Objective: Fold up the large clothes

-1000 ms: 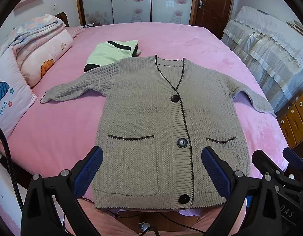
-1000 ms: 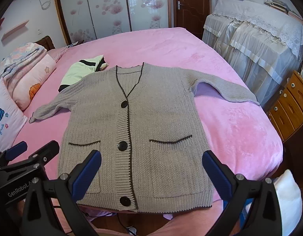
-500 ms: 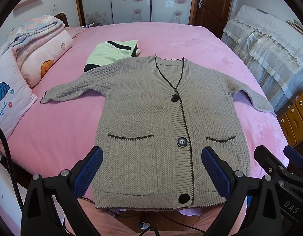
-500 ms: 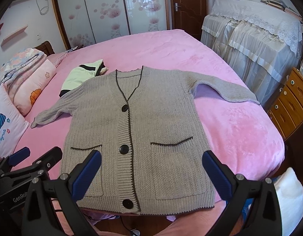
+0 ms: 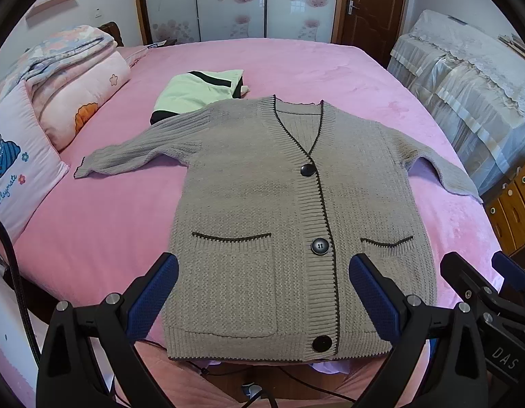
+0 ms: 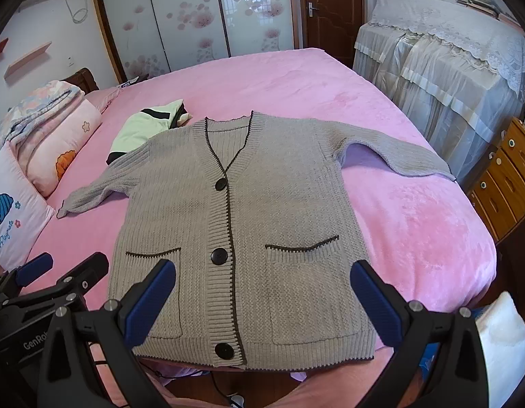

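So the cardigan (image 5: 279,210) is laid flat and buttoned on the pink bed (image 5: 296,64), hem at the near edge, both sleeves spread out to the sides. Around it: a folded green top (image 5: 197,91) at about 11 o'clock from the collar, partly tucked under the left shoulder. Pillows (image 5: 20,166) and a rolled quilt (image 5: 78,85) sit off at 9 to 10 o'clock, well apart from the sleeve cuff. At 2 to 3 o'clock there's furniture under a lace cover (image 5: 466,78) and a wooden drawer unit (image 6: 504,183) just beside the bed corner. Nothing is lying on top of the cardigan.

Both grippers hang over the near edge at 6 o'clock, pointing across the bed. The left gripper (image 5: 262,302) has its jaws spread wide and grips nothing, blue pads (image 5: 153,292) either side of the hem. The right gripper (image 6: 262,302) is the same, wide apart and empty, above the hem.
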### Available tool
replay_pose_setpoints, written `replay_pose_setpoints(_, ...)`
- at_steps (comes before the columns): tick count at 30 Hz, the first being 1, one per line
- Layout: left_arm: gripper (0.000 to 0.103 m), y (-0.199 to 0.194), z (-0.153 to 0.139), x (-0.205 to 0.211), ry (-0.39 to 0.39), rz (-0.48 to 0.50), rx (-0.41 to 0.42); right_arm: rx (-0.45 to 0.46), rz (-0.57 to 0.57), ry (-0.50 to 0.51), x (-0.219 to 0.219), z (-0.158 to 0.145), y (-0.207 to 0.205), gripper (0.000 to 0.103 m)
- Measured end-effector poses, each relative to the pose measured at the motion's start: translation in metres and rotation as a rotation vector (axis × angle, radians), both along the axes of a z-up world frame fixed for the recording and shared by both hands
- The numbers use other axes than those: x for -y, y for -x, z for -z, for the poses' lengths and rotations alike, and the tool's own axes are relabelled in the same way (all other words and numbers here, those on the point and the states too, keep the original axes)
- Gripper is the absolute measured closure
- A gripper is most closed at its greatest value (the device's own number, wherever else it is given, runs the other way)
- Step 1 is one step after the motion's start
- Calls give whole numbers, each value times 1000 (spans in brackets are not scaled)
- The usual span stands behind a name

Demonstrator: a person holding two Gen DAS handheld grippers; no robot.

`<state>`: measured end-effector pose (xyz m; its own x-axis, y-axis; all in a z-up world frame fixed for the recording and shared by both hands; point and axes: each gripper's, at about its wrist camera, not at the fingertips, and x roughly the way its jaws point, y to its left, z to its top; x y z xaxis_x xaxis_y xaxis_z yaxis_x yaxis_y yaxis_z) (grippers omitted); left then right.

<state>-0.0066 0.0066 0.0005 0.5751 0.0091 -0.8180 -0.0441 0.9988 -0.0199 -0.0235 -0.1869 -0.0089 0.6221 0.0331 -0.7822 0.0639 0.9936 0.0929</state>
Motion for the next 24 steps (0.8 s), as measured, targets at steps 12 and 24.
replay_pose_setpoints(12, 3, -1, -3, -5, -16, -14, 18, 1, -14, -14, -3, 1, -5, 0)
replay_pose_setpoints(24, 3, -3, -5, -13, 15, -28, 33, 3, -30, -5, -8, 2, -7, 0)
